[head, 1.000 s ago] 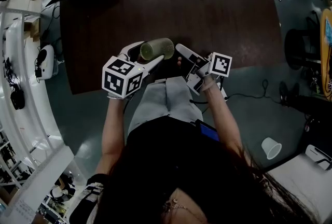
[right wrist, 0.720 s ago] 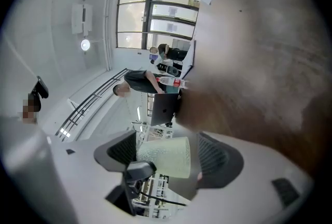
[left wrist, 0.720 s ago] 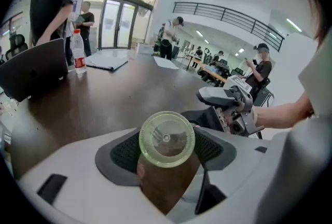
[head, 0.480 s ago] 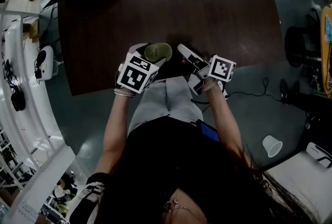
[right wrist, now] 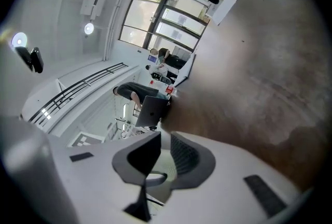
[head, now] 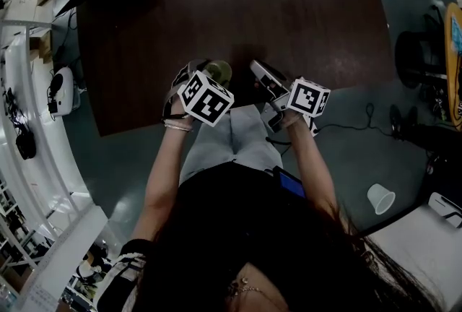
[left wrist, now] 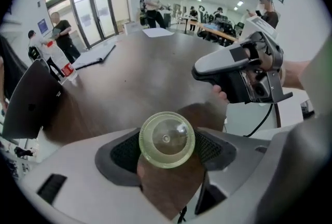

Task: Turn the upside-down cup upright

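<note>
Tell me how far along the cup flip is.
Done: the green cup is picked up, clamped by the left gripper. In hand: it points end-on down at the dark table; whether it touches the table I cannot tell. Left: stand it mouth up and release.

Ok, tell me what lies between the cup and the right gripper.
Only bare table separates cup and right gripper, in the left gripper view.

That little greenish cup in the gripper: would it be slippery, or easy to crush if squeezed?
The cup looks like see-through plastic, so it is probably light and somewhat squeezable. Its glossy wall may slip, though textured pads grip both sides. Being round, it would likely roll if laid sideways.
</note>
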{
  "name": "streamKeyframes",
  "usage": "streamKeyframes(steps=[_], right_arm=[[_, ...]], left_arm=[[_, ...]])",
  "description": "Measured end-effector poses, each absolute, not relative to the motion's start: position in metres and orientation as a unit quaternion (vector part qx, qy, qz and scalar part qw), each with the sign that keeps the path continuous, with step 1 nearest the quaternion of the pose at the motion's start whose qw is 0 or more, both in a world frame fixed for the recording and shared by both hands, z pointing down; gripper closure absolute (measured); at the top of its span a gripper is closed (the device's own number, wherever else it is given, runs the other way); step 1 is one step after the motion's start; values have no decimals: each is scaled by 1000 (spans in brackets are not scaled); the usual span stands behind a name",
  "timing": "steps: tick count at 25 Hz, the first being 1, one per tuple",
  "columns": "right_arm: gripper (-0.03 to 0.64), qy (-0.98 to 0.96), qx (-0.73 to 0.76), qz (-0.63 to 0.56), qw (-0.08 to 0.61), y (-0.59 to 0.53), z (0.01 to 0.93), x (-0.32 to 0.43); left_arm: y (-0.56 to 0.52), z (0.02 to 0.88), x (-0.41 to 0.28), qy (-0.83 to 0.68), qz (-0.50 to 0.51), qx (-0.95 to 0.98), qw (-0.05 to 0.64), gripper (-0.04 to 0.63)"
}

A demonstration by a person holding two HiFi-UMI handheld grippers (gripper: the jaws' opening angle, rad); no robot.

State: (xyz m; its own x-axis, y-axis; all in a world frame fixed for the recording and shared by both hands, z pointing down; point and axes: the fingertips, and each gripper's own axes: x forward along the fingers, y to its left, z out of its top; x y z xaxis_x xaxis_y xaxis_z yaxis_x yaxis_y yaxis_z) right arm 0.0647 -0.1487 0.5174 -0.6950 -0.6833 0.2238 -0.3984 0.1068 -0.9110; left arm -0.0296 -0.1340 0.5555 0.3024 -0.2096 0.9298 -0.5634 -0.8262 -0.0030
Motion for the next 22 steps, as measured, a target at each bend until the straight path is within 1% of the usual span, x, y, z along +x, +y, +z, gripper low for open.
streamKeyframes(steps=[5,12,17,22], right_arm=[[558,733,-372,-555,125,-148,517,64],[561,732,-367,-559,132,-148,517,63],[565,732,-360,-563,131,-148,517,61],[565,733,-355,-565,129,-147,518,59]], left_arm=[[-133,565,-31,-236,569,776,137,279],[-131,571,-27,-231,581,772,116,279],[-133,570,-25,-229,575,777,115,279],[-133,560,-22,-229,555,790,129,279]])
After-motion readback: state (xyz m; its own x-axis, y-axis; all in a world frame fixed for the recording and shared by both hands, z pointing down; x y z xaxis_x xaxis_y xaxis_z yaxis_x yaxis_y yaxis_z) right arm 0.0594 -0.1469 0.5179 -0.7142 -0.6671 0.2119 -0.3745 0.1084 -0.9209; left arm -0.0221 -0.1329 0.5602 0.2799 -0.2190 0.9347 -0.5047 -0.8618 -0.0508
